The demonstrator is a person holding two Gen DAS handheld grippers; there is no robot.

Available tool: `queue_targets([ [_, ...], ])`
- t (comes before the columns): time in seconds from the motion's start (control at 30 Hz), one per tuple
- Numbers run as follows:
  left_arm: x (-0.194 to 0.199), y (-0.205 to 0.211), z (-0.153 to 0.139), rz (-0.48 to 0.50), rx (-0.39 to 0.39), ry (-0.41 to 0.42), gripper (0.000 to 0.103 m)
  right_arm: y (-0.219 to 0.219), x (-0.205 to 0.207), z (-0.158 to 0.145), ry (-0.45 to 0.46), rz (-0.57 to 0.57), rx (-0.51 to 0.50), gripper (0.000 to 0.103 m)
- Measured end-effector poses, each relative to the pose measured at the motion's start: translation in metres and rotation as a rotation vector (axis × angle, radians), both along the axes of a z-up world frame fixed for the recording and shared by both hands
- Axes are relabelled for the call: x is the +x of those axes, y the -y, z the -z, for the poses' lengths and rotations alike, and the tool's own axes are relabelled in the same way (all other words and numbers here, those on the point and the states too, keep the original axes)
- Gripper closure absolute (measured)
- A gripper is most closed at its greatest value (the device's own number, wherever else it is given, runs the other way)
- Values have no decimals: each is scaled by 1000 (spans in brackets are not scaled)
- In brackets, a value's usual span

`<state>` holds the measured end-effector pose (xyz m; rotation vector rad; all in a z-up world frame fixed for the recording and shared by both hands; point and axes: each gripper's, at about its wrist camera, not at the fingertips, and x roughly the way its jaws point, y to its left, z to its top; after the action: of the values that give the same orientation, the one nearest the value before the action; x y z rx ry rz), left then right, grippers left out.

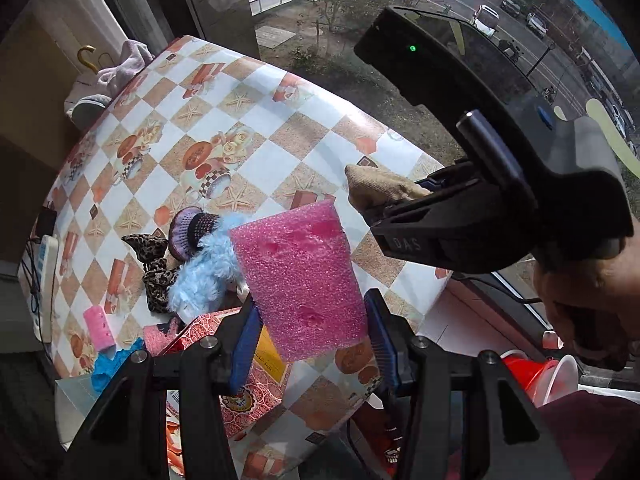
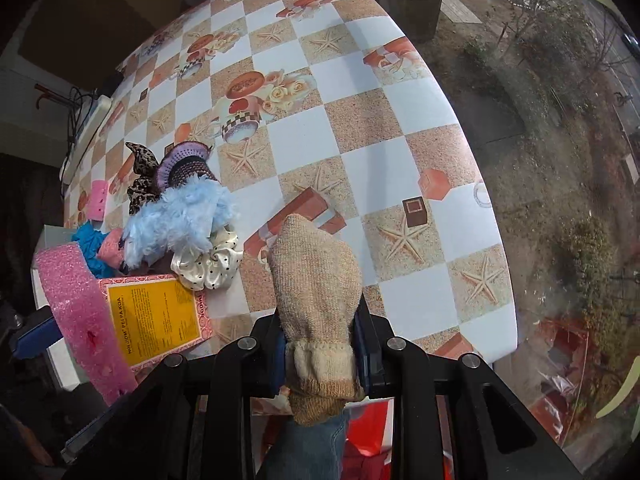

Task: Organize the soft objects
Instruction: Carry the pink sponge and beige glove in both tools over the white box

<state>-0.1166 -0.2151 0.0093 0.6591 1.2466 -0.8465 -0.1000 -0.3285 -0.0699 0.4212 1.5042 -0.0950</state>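
My left gripper [image 1: 310,342] is shut on a pink foam block [image 1: 300,276] and holds it above the table's near edge; the block also shows in the right wrist view [image 2: 80,304]. My right gripper [image 2: 320,350] is shut on a beige knitted sock [image 2: 316,280], held above the table; its toe shows in the left wrist view [image 1: 372,184]. A pile of soft things lies at the table's left: a fluffy light-blue piece [image 2: 180,216], a leopard scrunchie [image 2: 142,176], a purple crocheted piece [image 2: 184,162], a white dotted scrunchie [image 2: 208,260].
A red patterned box with a yellow label [image 2: 156,320] lies at the near left edge. A pink roller [image 1: 98,328] and blue cloth [image 1: 110,364] lie beside it. The checkered tablecloth [image 2: 360,120] covers the table. A window is beyond the far edge. Red cups [image 1: 536,376] stand at right.
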Motion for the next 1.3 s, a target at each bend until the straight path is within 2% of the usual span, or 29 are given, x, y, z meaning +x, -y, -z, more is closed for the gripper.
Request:
queue_targets([
  [0.13, -28, -26, -1, 87, -6, 26, 48, -23, -30, 3, -15, -9, -10, 74],
  [0.23, -35, -54, -2, 89, -18, 31, 48, -46, -50, 6, -41, -10, -14, 74],
  [0.37, -29, -104, -5, 18, -27, 48, 48, -87, -75, 5, -72, -28, 8, 74],
  [0.57, -7, -181, -14, -144, -6, 113, 48, -161, -92, -7, -67, -143, 78, 74],
  [0.8, 18, -265, -9, -344, 52, 143, 48, -245, -67, -45, 40, -412, 34, 74],
  [0.93, 27, -302, -13, -452, 45, 151, 48, -288, -41, -69, 100, -544, -4, 74],
  [1.13, 33, -346, -20, -595, 30, 192, 48, -338, -2, -92, 151, -658, -22, 74],
  [1.3, 30, -376, -12, -677, 48, 183, 48, -373, 19, -98, 157, -753, -19, 74],
])
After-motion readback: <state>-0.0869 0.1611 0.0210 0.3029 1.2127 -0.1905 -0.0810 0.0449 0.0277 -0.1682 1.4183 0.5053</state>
